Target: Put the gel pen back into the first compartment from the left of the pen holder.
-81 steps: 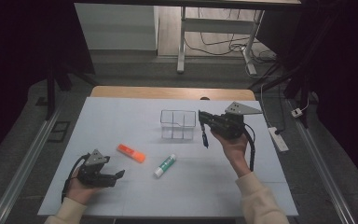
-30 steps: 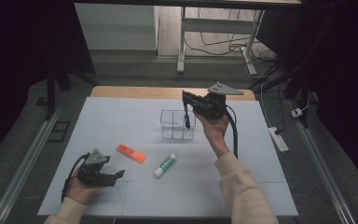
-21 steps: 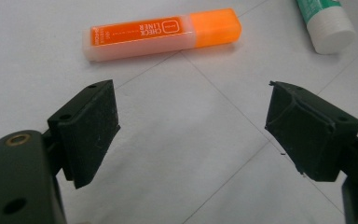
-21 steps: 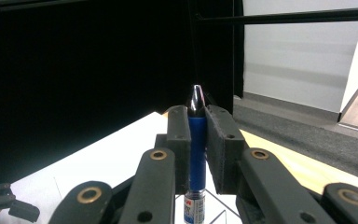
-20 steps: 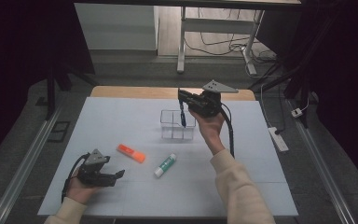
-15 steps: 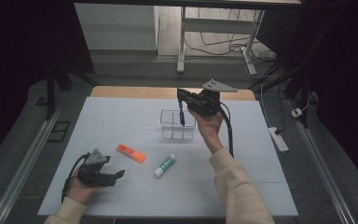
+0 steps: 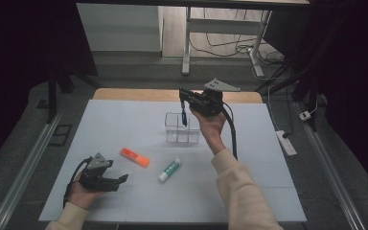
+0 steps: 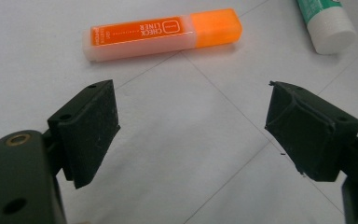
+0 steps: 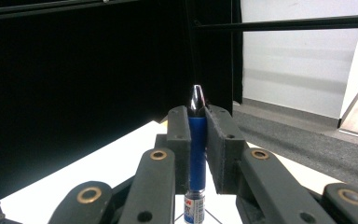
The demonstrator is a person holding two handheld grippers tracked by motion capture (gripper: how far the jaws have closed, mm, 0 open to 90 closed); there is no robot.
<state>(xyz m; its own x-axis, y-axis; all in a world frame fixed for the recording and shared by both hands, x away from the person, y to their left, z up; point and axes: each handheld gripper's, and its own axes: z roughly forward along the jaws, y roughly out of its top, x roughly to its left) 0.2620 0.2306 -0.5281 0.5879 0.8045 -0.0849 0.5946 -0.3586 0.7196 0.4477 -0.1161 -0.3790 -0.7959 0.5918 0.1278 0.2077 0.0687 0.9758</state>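
Pen [image 9: 196, 154] clamped upright between right gripper [image 7: 184, 102] fingers, hanging above clear box [image 7: 182, 128] at worktop [image 7: 268, 158] centre — left gripper [image 7: 119, 181] rests w/ fingers wide open, nothing between, near orange highlighter [image 8: 161, 33] & glue stick [image 7: 169, 169].

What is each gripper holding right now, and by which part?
The right gripper clamps a blue pen around its barrel, near the dark tip end. The left gripper holds nothing; its fingers stand apart.
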